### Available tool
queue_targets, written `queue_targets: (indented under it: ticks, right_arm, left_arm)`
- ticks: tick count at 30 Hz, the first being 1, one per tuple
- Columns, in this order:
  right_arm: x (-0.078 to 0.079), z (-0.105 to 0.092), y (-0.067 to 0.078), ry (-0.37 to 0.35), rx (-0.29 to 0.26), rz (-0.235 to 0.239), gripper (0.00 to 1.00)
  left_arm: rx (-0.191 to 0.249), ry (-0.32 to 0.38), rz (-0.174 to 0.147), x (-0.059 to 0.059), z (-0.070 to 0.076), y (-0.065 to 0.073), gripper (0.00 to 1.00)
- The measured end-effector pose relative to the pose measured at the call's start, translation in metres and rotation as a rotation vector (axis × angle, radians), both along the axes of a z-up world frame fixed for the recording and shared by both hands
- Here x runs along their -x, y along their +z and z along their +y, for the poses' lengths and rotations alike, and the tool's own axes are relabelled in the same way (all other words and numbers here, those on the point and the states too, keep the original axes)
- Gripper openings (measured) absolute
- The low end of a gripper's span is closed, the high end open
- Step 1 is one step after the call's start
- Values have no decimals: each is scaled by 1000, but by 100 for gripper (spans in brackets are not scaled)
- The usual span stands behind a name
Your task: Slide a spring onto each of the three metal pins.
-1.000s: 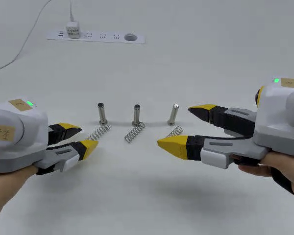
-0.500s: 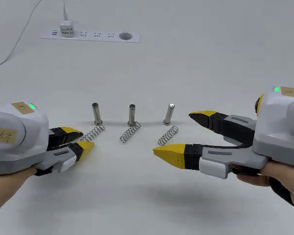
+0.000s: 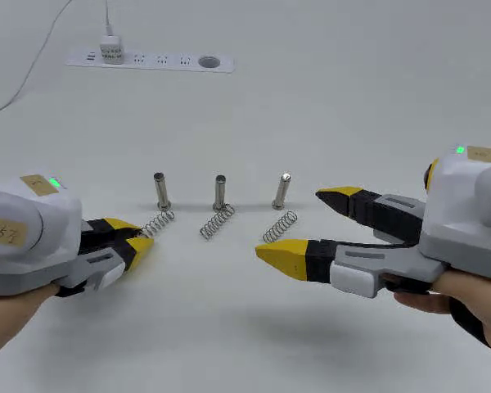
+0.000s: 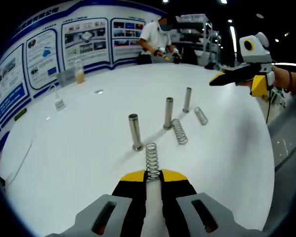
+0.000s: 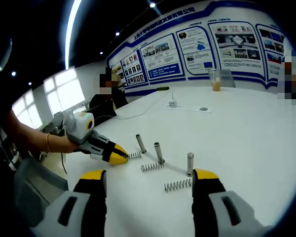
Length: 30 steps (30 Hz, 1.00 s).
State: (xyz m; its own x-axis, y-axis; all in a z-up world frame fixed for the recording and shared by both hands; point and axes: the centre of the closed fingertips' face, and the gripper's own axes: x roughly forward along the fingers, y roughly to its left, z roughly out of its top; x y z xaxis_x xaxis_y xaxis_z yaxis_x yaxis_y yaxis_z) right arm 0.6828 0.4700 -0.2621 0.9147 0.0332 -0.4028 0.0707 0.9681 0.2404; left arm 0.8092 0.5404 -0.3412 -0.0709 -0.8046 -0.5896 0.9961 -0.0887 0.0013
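We work over a broad white tabletop (image 3: 327,106). The right claw (image 3: 288,222) is the larger shape in the head view, with its jaws spread wide and nothing held. In its own gripper view, the right claw (image 5: 149,174) has one yellow tip on each side of the right spring (image 5: 178,185). The left claw (image 3: 143,235) sits low at the left. In the left gripper view, the left claw (image 4: 152,174) has its jaws drawn almost together on the near end of the left spring (image 4: 151,157), which lies on the surface. A power strip (image 3: 151,60) lies at the far edge with a plug in it. Three metal pins stand upright in a row: the left pin (image 3: 159,190), the middle pin (image 3: 220,191) and the right pin (image 3: 283,190). Each spring lies flat near the foot of its pin and none is threaded on, the middle spring (image 3: 217,222) among them
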Motion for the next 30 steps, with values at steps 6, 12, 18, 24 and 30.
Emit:
queue_targets:
  ticks: [6, 12, 18, 24, 30]
  right_arm:
    - [-2, 2, 3, -7, -13, 0, 70]
    - [-7, 8, 11, -7, -53, -26, 67]
    - [-17, 15, 23, -15, -133, -78, 63]
    - [-30, 27, 34, -14, -230, -130, 58]
    - [-42, 33, 46, -29, -331, -185, 52]
  left_arm:
    - [41, 0, -6, 5, 1, 16, 10]
    - [101, 8, -5, 14, 4, 38, 10]
    - [170, 17, 7, 23, 6, 60, 10]
    - [242, 32, 10, 30, 9, 82, 10]
    - [294, 39, 10, 37, 12, 95, 10]
